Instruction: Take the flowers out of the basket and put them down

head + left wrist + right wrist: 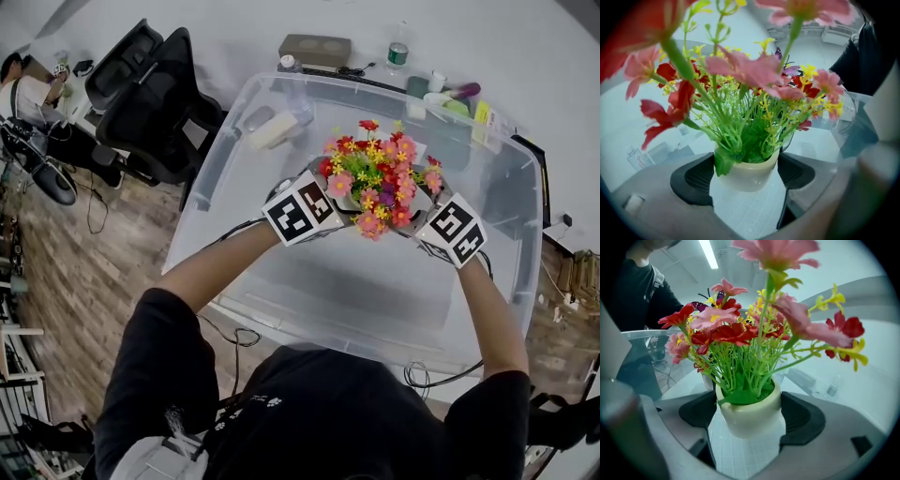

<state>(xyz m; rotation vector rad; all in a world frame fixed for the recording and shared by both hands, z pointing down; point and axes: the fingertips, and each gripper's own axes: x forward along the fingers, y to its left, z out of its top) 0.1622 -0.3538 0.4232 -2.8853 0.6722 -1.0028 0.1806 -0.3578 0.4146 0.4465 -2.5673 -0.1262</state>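
Observation:
A bunch of red, pink and yellow artificial flowers [380, 173] stands upright in a cream pot [747, 173], over the middle of a large clear plastic tub [202, 220]. Both grippers hold the pot from opposite sides. In the head view my left gripper [337, 202] is on the bunch's left and my right gripper [412, 217] on its right, the blooms hiding their tips. In the left gripper view the left gripper [747, 180] has black pads [693, 180] against the pot. The right gripper [750, 420] is shut on the pot [750, 416] the same way. Whether the pot touches the tub's floor is hidden.
A beige block [272, 129] and a small bottle [298, 98] lie at the tub's far end. Beyond the tub are a flat box [314, 49], a bottle [397, 54] and small items [450, 98]. A black office chair [155, 98] stands at the far left. Cables [239, 336] run by the near rim.

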